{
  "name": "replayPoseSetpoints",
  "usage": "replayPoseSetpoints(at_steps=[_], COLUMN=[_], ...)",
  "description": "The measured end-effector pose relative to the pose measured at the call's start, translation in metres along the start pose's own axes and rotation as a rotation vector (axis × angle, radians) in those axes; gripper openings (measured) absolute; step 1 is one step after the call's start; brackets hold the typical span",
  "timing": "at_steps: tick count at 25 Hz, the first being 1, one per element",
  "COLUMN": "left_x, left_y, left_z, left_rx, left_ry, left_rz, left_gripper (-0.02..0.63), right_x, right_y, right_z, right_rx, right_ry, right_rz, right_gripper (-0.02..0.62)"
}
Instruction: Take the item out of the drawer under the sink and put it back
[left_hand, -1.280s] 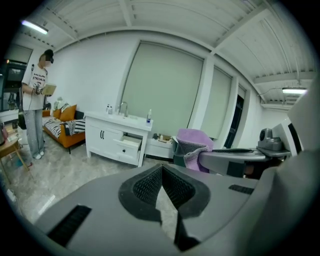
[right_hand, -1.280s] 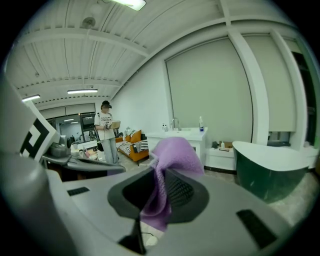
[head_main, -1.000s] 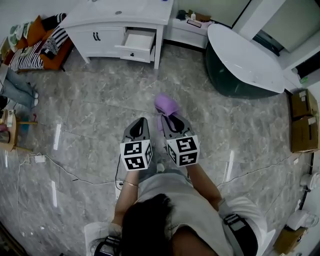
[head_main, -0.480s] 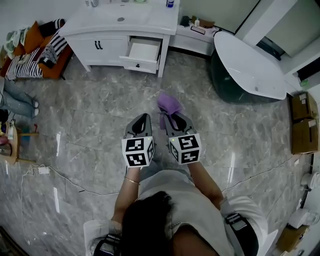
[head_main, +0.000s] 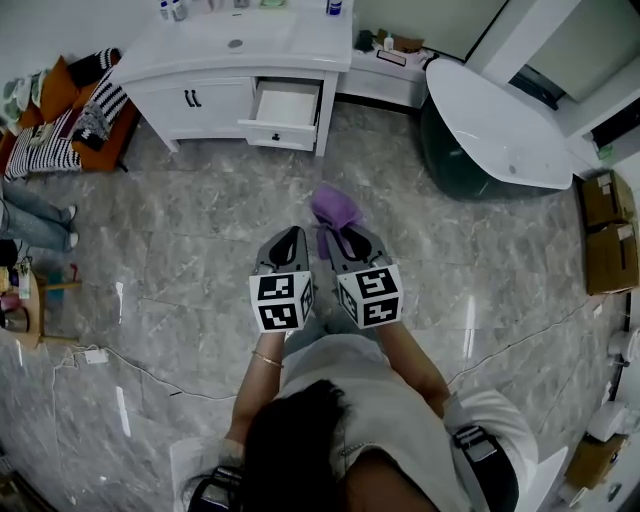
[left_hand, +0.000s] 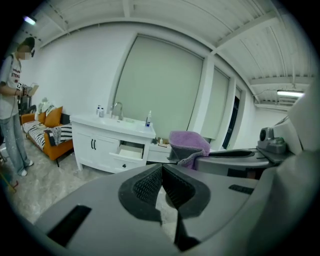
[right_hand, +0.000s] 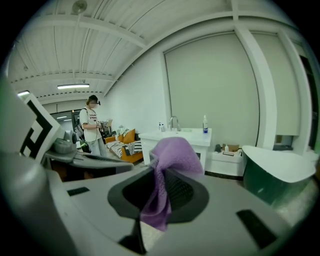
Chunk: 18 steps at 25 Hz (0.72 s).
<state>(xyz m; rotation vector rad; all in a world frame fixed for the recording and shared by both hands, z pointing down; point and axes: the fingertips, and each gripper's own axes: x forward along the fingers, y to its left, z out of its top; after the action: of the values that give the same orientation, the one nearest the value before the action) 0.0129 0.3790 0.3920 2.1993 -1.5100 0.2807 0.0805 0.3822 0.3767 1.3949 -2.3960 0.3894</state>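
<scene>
A white sink cabinet (head_main: 230, 70) stands at the far side of the floor, and its right-hand drawer (head_main: 285, 105) is pulled out. My right gripper (head_main: 335, 237) is shut on a purple cloth (head_main: 335, 208), which bunches above the tips and hangs down between the pads in the right gripper view (right_hand: 172, 155). Close on its left, my left gripper (head_main: 290, 240) is shut with nothing in it (left_hand: 161, 167). Both are held side by side over the marble floor, well short of the drawer (left_hand: 131, 150). The cloth (left_hand: 189, 145) also shows to the right in the left gripper view.
A white and dark green bathtub (head_main: 480, 120) stands at the right, with a low white shelf (head_main: 385, 75) between it and the cabinet. An orange sofa (head_main: 70, 100) and a standing person (left_hand: 12, 100) are at the left. Cardboard boxes (head_main: 605, 230) line the right wall. A cable (head_main: 150, 370) crosses the floor.
Both grippers have moved forward toward the sink cabinet, side by side, with the purple cloth still in the right one. The cabinet and open drawer now sit closer in view.
</scene>
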Motion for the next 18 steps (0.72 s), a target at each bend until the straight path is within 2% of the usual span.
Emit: replayPoseSetpoints(at_steps=[10, 18], left_x=[0.01, 0.034], left_y=[0.002, 0.015], left_z=[0.004, 0.011], left_rx=[0.018, 0.01], left_ry=[0.006, -0.002], left_rz=[-0.007, 0.018], left_gripper=[0.006, 0.006], right_x=[0.01, 0.036], right_y=[-0.001, -0.012], right_z=[0.002, 0.011], right_rx=[0.018, 0.014], right_ry=[-0.003, -0.019], right_rz=[0.004, 0.034], right_gripper=[0.072, 0.072])
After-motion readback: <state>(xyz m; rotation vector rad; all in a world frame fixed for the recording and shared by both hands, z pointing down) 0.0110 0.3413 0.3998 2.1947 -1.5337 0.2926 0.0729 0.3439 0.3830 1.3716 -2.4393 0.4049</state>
